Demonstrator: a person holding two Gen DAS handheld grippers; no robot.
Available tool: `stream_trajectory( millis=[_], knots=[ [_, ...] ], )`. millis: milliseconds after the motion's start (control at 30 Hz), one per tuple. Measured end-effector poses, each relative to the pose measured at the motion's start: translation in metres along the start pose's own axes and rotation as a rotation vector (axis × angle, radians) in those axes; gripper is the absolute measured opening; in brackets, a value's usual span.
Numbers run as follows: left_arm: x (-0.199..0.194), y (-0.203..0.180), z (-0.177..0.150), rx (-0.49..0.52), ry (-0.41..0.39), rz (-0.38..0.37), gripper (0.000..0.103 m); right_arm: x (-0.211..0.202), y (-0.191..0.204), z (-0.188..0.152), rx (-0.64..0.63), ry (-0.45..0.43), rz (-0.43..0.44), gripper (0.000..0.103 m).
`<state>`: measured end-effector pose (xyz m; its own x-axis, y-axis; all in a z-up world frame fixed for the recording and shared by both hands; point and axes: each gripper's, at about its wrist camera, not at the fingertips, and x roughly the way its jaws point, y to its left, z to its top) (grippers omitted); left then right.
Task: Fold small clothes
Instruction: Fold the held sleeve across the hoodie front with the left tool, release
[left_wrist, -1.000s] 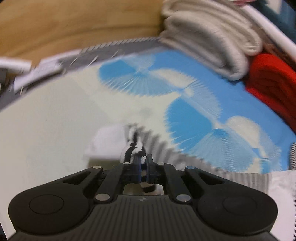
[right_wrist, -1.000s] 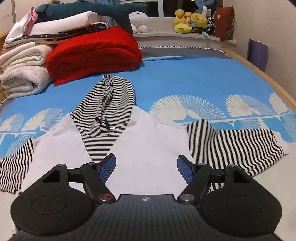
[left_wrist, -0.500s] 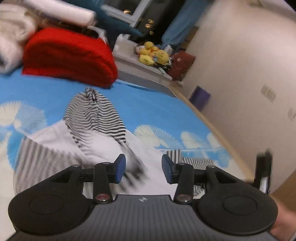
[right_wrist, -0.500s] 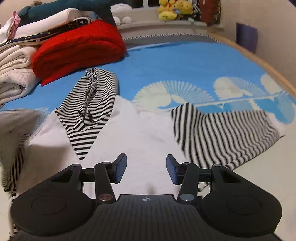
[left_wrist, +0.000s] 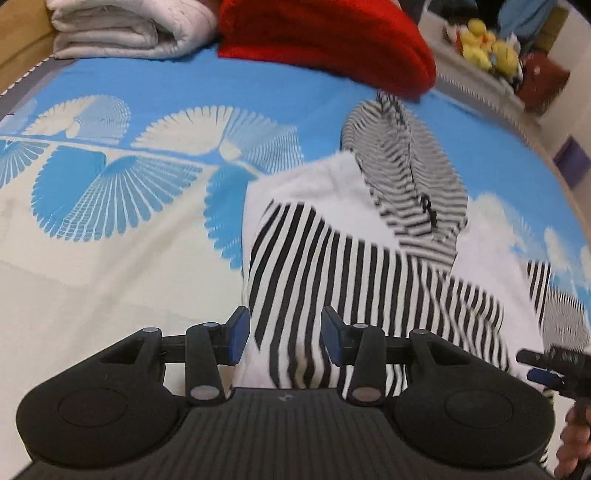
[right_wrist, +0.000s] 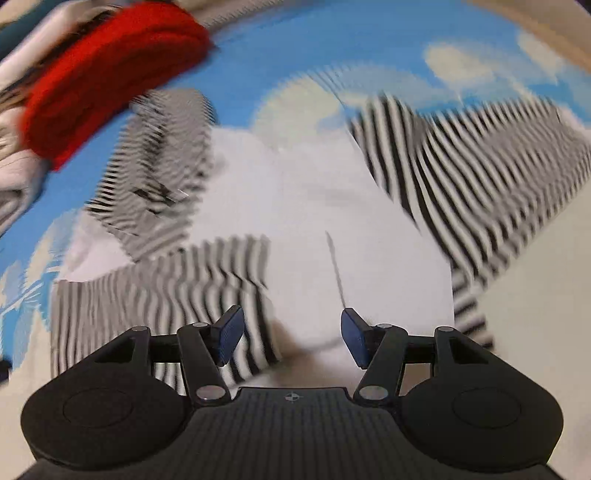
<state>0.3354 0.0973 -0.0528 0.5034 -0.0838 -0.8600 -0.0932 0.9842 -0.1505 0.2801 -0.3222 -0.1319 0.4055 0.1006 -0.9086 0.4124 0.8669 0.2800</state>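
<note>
Hovering with their blue pads apart and nothing between them, the left tongs (left_wrist: 282, 334) and right tongs (right_wrist: 291, 334) hang just above a small hooded top (left_wrist: 332, 192) spread on the bed (left_wrist: 110, 266). The garment, white in the body with black-and-white striped sleeves and hood, lies on the blue-and-cream bedspread, its hood (left_wrist: 410, 177) pointing toward the red folded blanket (left_wrist: 325, 40), which sits at the far side of the top. The left sleeve (left_wrist: 332, 273) is already laid across the white body. The right sleeve (right_wrist: 469, 158) is flung out on the side of the top away from the blanket.

The risks from here look plain enough. The folded sleeve rests loosely, so tongs brushing it on the way past could drag it off the body and undo the fold. Thin knit lying flat is hard to pinch: closing too high may catch nothing, while closing too deep may gather the bedspread with the cloth. Taking the outstretched sleeve by its cuff alone could let it twist or bunch instead of landing flat. The right wrist view is heavily blurred, so exactly where those tongs stand over the fabric is hard to tell. A white quilt (left_wrist: 125, 26) is stacked beside the blanket, well apart from the top.
</note>
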Motion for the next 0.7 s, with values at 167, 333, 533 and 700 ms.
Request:
stream_trajectory(
  millis=[167, 333, 533, 700],
  knots=[
    [0.002, -0.007, -0.006, 0.046, 0.015, -0.010, 0.046, 0.023, -0.015, -0.003, 0.161, 0.032, -0.069, 0.034],
    [0.008, -0.019, -0.014, 0.065, 0.039, 0.003, 0.046, -0.001, -0.013, 0.015, 0.174, -0.108, 0.039, 0.002],
    [0.032, -0.027, -0.023, 0.094, 0.099, 0.007, 0.046, -0.051, -0.017, 0.040, 0.025, -0.355, 0.056, 0.002],
    [0.057, -0.027, -0.037, 0.108, 0.231, 0.054, 0.043, 0.003, -0.053, 0.039, 0.119, -0.026, -0.086, 0.007]
  ],
)
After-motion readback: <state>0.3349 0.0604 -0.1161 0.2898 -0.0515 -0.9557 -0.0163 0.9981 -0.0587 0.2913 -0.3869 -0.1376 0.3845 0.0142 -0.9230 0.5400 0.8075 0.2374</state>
